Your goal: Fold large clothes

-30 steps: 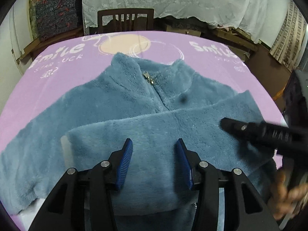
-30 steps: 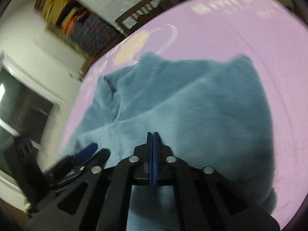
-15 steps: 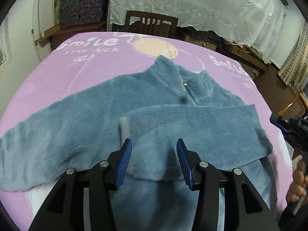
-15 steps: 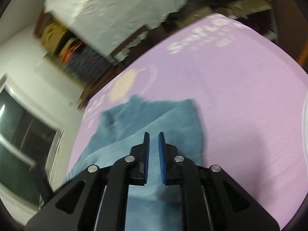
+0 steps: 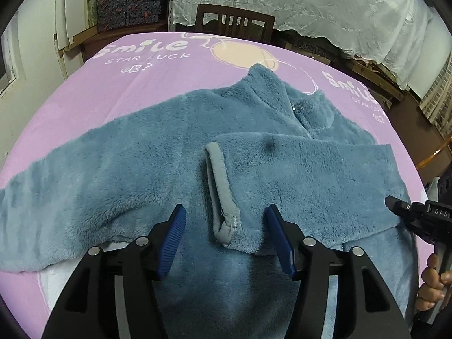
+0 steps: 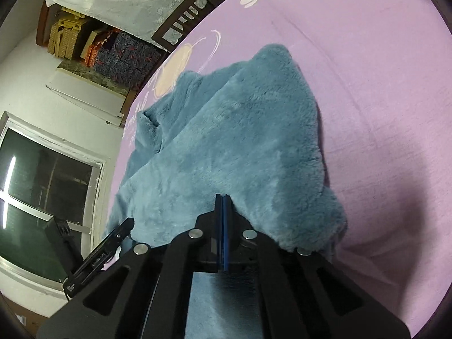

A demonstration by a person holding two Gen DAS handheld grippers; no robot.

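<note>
A blue fleece jacket (image 5: 158,152) lies front-up on a purple sheet (image 5: 113,84). Its right sleeve is folded across the chest, with the grey cuff (image 5: 220,186) lying in the middle. Its left sleeve stretches out flat to the left. My left gripper (image 5: 226,237) is open and empty, hovering just above the cuff. My right gripper (image 6: 222,217) has its jaws shut together at the jacket's right edge (image 6: 282,169); fleece bulges around the fingers, but I cannot tell whether cloth is pinched. It also shows in the left wrist view (image 5: 418,217).
The purple sheet (image 6: 381,84) carries white "Smile" lettering and covers the whole table. A dark wooden chair (image 5: 234,22) stands behind the far edge. Lace-covered furniture (image 5: 310,8) and stacked boxes (image 5: 127,0) are beyond. A window (image 6: 42,183) is on the left.
My left gripper has moved left and back, so the folded sleeve's cuff now lies between its fingers. My right gripper opened slightly half a second ago and is shut again at the jacket's right edge.
</note>
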